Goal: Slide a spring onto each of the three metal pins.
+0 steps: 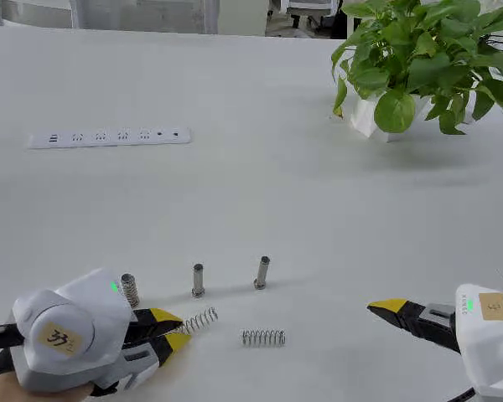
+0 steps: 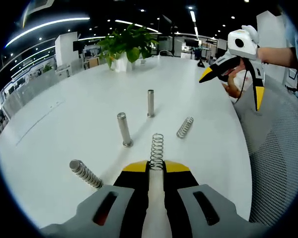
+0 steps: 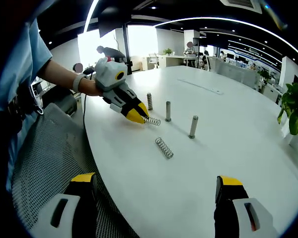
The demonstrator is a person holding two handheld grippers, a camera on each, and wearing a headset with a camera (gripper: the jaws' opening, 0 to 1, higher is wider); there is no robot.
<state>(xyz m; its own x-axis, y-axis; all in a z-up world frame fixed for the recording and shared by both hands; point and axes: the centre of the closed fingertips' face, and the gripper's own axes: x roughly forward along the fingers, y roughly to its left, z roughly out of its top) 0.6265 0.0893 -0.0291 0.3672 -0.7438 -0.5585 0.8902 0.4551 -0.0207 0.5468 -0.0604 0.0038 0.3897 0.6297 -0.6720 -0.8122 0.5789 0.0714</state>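
Three metal pins stand in a row on the white table. The left pin (image 1: 130, 290) (image 2: 85, 173) (image 3: 149, 101) wears a spring. The middle pin (image 1: 198, 280) (image 2: 123, 129) (image 3: 168, 111) and the right pin (image 1: 261, 272) (image 2: 150, 103) (image 3: 192, 126) are bare. My left gripper (image 1: 178, 328) (image 2: 156, 166) (image 3: 136, 116) is shut on one end of a spring (image 1: 199, 320) (image 2: 157, 148) (image 3: 151, 121), which points toward the middle pin. Another spring (image 1: 263, 337) (image 2: 185, 127) (image 3: 164, 148) lies flat in front of the pins. My right gripper (image 1: 387, 306) (image 2: 232, 88) (image 3: 157, 181) hovers open to the right, holding nothing.
A white power strip (image 1: 109, 136) (image 3: 198, 87) lies farther back on the left. A potted green plant (image 1: 419, 59) (image 2: 126, 44) stands at the back right. The table edge runs close below the grippers, with a mesh chair (image 3: 49, 148) beside it.
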